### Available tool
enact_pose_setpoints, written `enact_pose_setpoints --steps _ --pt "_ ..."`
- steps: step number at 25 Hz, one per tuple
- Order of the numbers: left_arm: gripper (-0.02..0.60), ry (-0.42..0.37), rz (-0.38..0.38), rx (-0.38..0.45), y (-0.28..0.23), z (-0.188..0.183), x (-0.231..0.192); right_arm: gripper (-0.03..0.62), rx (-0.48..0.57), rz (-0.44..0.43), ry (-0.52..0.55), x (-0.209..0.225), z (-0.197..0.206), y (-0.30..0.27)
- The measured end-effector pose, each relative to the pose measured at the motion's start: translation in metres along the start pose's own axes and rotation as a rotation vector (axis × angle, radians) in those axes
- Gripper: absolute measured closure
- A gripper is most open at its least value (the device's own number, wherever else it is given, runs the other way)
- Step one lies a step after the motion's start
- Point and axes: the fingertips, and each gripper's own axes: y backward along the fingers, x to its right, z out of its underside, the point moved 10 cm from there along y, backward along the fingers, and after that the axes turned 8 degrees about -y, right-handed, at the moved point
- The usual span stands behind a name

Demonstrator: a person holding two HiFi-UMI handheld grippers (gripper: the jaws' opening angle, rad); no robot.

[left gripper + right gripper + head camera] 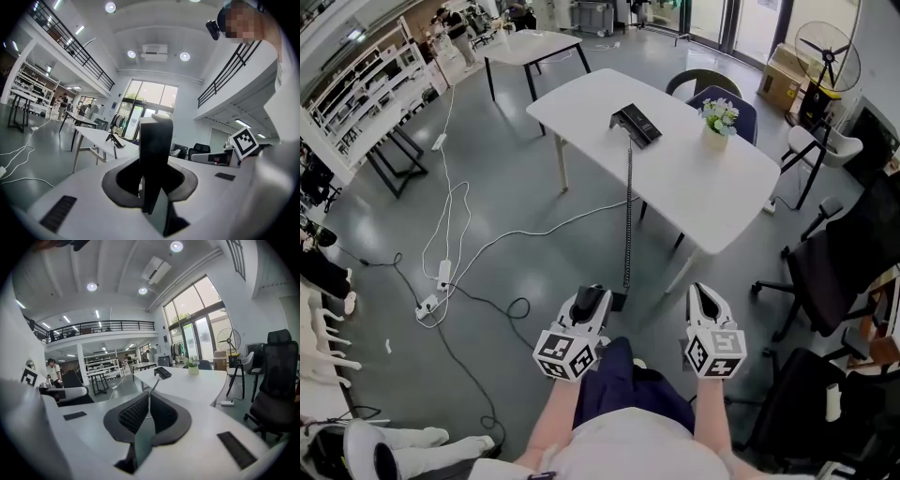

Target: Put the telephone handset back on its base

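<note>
The black telephone handset (pixel 593 298) is clamped in my left gripper (pixel 589 307), held low and close to the body, well short of the table. In the left gripper view the handset (pixel 156 154) stands upright between the jaws. Its coiled cord (pixel 628 220) hangs stretched from the handset up to the black base (pixel 635 124), which lies near the far edge of the white table (pixel 712 183). My right gripper (pixel 706 300) is beside the left one, shut with nothing in it. The right gripper view shows the base (pixel 162 372) and the cord (pixel 153 384) ahead.
A small potted plant (pixel 718 120) stands on the table to the right of the base. Chairs (pixel 839 267) crowd the right side, with a fan (pixel 827 56) behind. Cables and a power strip (pixel 441 277) trail over the floor at left. A second table (pixel 534 47) stands further back.
</note>
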Motion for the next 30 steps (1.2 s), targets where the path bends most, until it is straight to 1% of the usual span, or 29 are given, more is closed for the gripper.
enact_pose_setpoints --steps 7,13,20,25,30 --pt "0.495 0.012 0.004 -0.006 -0.001 0.002 -0.002 0.557 -0.02 -0.008 0.0 -0.003 0.004 -0.006" --pt "0.495 0.022 0.008 0.002 -0.023 0.002 -0.017 0.559 -0.026 -0.02 0.01 -0.001 -0.001 -0.031" --pt "0.495 0.046 0.018 -0.004 -0.062 -0.007 -0.04 0.557 -0.029 -0.012 0.024 0.006 -0.024 -0.067" --pt "0.495 0.054 0.03 -0.013 -0.105 -0.018 -0.062 0.557 -0.032 -0.018 0.032 0.016 -0.048 -0.111" --pt "0.495 0.051 0.036 -0.003 -0.139 -0.034 -0.085 0.557 -0.03 -0.03 0.032 0.021 -0.071 -0.154"
